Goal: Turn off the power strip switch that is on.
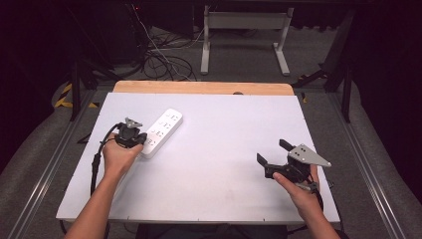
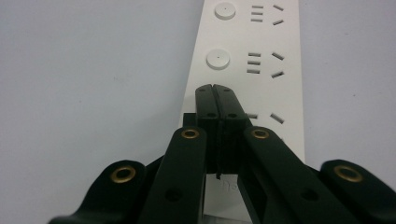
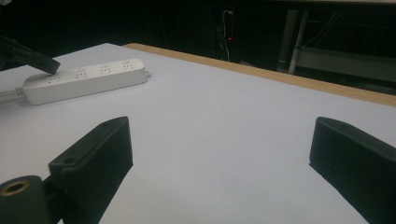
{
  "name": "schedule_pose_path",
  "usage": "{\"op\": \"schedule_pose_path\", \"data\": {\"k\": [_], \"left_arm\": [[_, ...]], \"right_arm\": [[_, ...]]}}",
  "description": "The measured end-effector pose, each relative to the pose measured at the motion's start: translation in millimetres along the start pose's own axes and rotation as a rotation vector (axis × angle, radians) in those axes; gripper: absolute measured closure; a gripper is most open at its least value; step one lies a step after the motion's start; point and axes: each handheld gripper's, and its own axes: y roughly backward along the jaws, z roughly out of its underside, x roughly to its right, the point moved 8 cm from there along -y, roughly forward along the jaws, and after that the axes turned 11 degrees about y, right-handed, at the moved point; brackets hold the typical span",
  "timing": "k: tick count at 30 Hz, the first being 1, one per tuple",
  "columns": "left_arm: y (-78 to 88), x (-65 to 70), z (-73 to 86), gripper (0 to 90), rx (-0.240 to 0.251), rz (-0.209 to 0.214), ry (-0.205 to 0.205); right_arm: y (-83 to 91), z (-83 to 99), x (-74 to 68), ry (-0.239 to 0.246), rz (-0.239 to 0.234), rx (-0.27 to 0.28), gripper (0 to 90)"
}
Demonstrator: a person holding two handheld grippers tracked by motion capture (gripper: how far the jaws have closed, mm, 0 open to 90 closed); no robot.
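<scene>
- Power strip (image 1: 162, 132), white and long, lies flat on the white table (image 1: 214, 164) toward its left side, angled so its far end points up and to the right in the high view.
- Left gripper (image 1: 130, 135) is right over the near end of that strip, and in the left gripper view (image 2: 216, 100) its two black jaws are pressed together tip to tip, clenched with nothing visible between them.
- Those closed tips sit over the strip's top face, just short of a round button (image 2: 218, 59) and beside the rows of socket slots; whether they actually touch the plastic, I can't tell.
- Right gripper (image 1: 273, 155) is well apart from the strip, out over the bare right part of the table, held in the person's right hand (image 1: 298, 189).
- Its jaws stand wide apart in the right gripper view (image 3: 222, 154), released, only table surface between them.
- From there the power strip (image 3: 84, 77) shows far off at upper left, with a wooden edge (image 3: 261, 72) running along the table's far side.
</scene>
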Motion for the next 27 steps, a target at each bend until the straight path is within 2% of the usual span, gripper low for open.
{"op": "schedule_pose_path", "data": {"k": [17,22,27], "left_arm": [[0.2,-0.5,-0.5,90.0,0.007,0.004,-0.012],[0.0,-0.7,-1.0,90.0,0.013,-0.007,-0.034],[0.7,-2.4,-0.5,90.0,0.011,-0.005,-0.031]], "right_arm": [[-0.1,0.0,-0.2,0.001,-0.001,-0.001,6.5],[-0.4,0.1,-0.3,-0.001,-0.002,-0.002,6.6],[-0.1,0.0,-0.4,-0.001,-0.002,-0.001,6.6]]}}
